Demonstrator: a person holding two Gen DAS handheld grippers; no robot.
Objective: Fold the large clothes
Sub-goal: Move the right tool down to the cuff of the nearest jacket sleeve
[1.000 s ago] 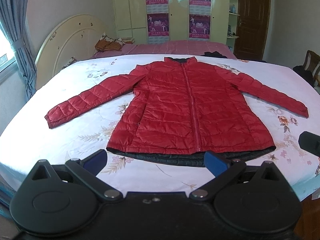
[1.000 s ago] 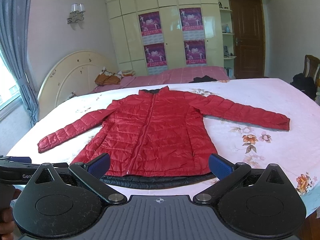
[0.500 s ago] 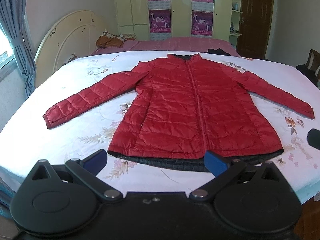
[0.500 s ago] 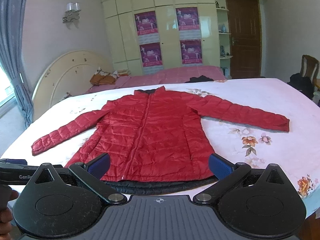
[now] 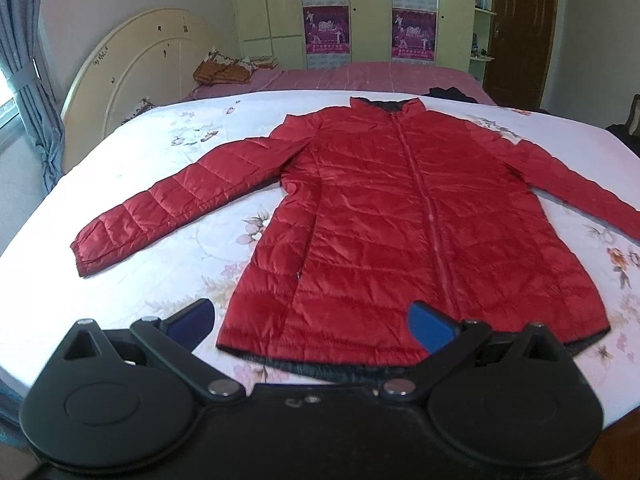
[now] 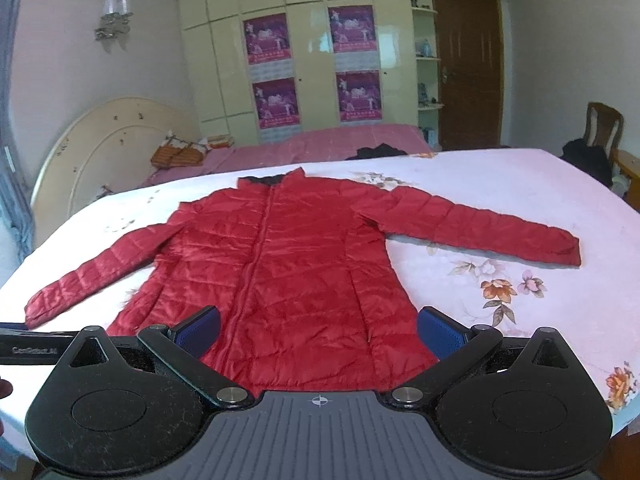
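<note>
The red quilted puffer jacket (image 5: 392, 232) is of shiny, slick cloth, stitched in puffed bands; the white flower-printed bedsheet (image 6: 500, 208) is matt, smooth cloth; the black left gripper (image 5: 310, 322) looks of matt plastic with blue ribbed pads and bright metal pivots.

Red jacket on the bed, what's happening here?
A person holds a gripper in each hand over the near edge of a bed. A red puffer jacket lies flat on the floral sheet, front up, zipped, both sleeves spread out to the sides. The left gripper and right gripper are both open, near the hem, gripping nothing. No fold has been made yet.
</note>
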